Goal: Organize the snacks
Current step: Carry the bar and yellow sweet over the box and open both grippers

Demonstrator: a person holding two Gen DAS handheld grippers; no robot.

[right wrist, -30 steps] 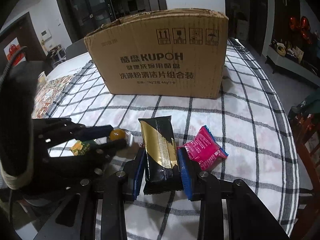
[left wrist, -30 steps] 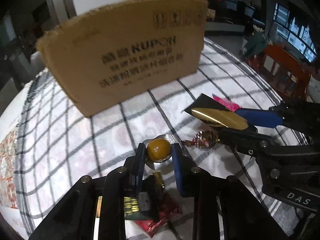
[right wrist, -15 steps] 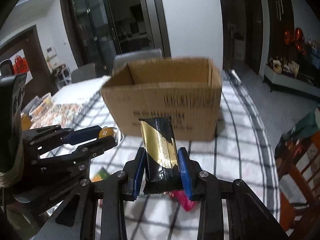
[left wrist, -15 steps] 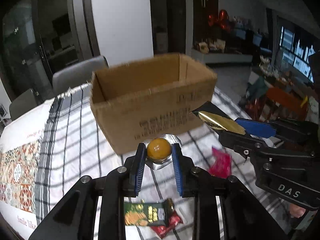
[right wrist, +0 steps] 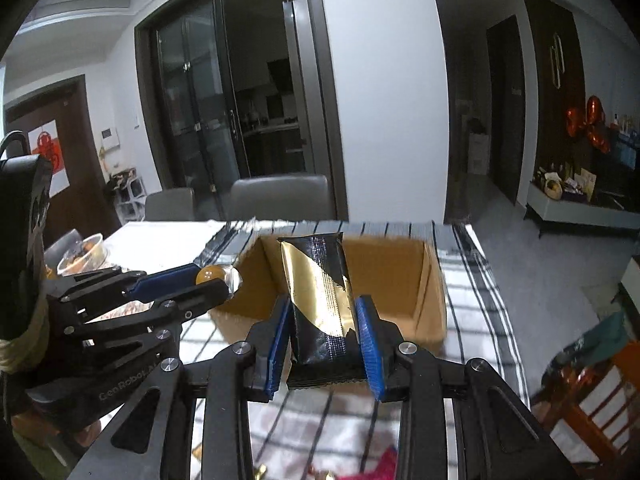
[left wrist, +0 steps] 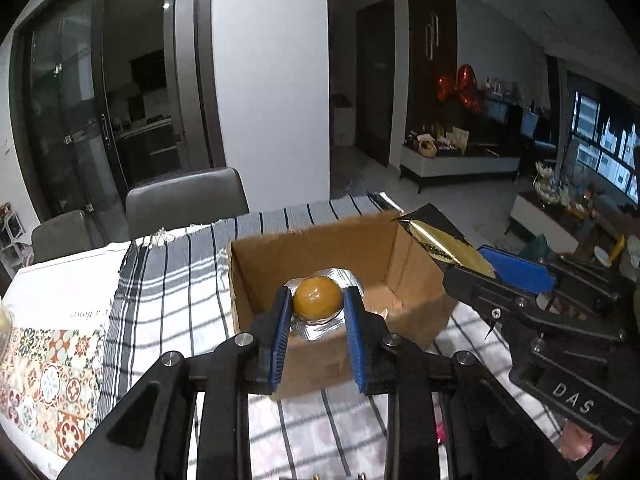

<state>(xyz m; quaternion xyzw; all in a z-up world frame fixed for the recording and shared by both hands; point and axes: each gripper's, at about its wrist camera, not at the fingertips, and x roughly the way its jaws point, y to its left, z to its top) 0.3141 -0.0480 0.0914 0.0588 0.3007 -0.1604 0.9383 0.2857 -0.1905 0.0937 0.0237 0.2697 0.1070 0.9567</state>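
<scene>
- In my left claw (left wrist: 316, 316) I am gripping a round orange-yellow sweet sealed in a crinkled silver foil blister (left wrist: 319, 303), the blue pads pressing on both sides of the ball.
- In my right claw (right wrist: 323, 334) I am clamping a black-and-gold glossy foil snack packet (right wrist: 320, 300) by its lower half, with the top standing free above the pads.
- I am judging the sweet to be light, hard and rounded, so it could squirt out sideways; holding it across its widest part, as now, looks safest. The foil flange around it is thin and would crumple.
- I am judging the packet to be light, slick and soft-walled, its contents possibly breakable, so a moderate squeeze on the flat faces suits it.
- Both items are hanging near the open brown cardboard box (left wrist: 400, 240), which is sitting on the checked black-and-white cloth of the desk (left wrist: 168, 280).
- The left view is showing the box floor, seemingly almost bare; the right view is hiding much of it behind the packet.
- The right view is showing a clear bowl (right wrist: 86, 256) at the desk's far left.
- Farther off, grey chairs (right wrist: 280, 196) are standing behind the desk.
</scene>
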